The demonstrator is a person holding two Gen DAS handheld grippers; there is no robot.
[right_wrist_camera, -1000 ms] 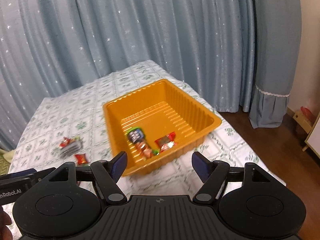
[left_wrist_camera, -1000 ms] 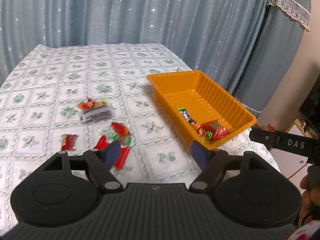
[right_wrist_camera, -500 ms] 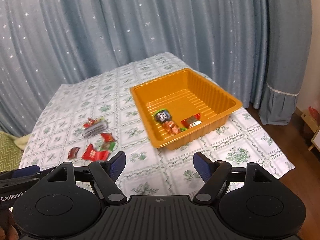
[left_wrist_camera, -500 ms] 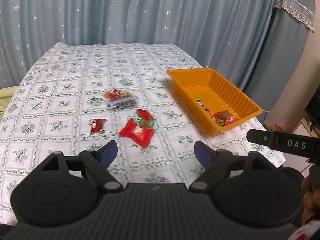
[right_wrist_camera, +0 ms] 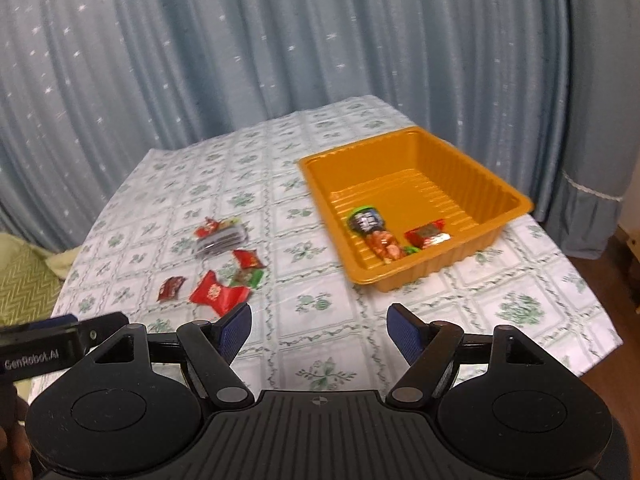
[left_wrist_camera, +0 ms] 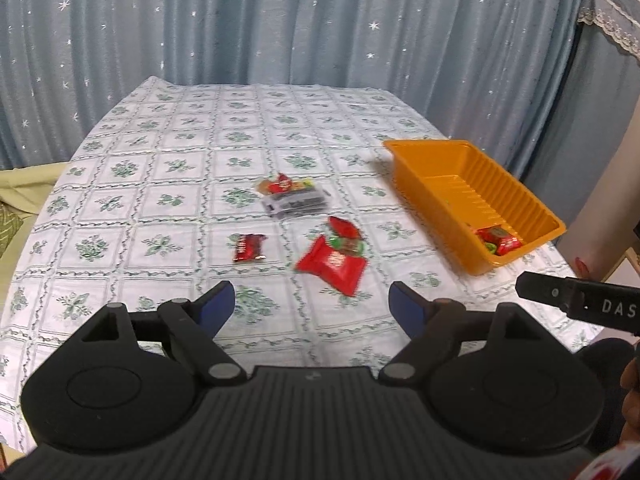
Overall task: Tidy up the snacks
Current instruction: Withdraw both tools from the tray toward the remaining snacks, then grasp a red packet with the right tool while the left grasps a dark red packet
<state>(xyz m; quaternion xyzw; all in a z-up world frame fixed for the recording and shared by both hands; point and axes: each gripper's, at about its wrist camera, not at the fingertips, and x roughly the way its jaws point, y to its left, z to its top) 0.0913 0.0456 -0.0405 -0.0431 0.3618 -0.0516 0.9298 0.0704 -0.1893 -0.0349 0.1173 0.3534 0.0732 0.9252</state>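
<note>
An orange tray (left_wrist_camera: 524, 204) (right_wrist_camera: 496, 188) sits on the right of the table and holds several snack packets (right_wrist_camera: 384, 232). Loose snacks lie left of it: a big red packet (left_wrist_camera: 332, 266) (right_wrist_camera: 218, 294), a small dark red packet (left_wrist_camera: 248, 248) (right_wrist_camera: 171, 288), a red and green packet (left_wrist_camera: 346, 236) (right_wrist_camera: 248, 266) and a grey packet (left_wrist_camera: 296, 202) (right_wrist_camera: 222, 240). My left gripper (left_wrist_camera: 310, 306) is open and empty, above the table's near edge, short of the big red packet. My right gripper (right_wrist_camera: 320, 330) is open and empty, near the tray's front.
The table wears a white cloth with green flower squares (left_wrist_camera: 168, 168). Blue starred curtains (left_wrist_camera: 280, 20) hang behind it. A yellow-green cushion (right_wrist_camera: 20, 276) lies off the left edge. The floor (right_wrist_camera: 600, 272) drops away at the right.
Both grippers have pulled back and up from the table. The tray and loose snacks now sit farther off and more of the table shows. Both grippers stay open.
</note>
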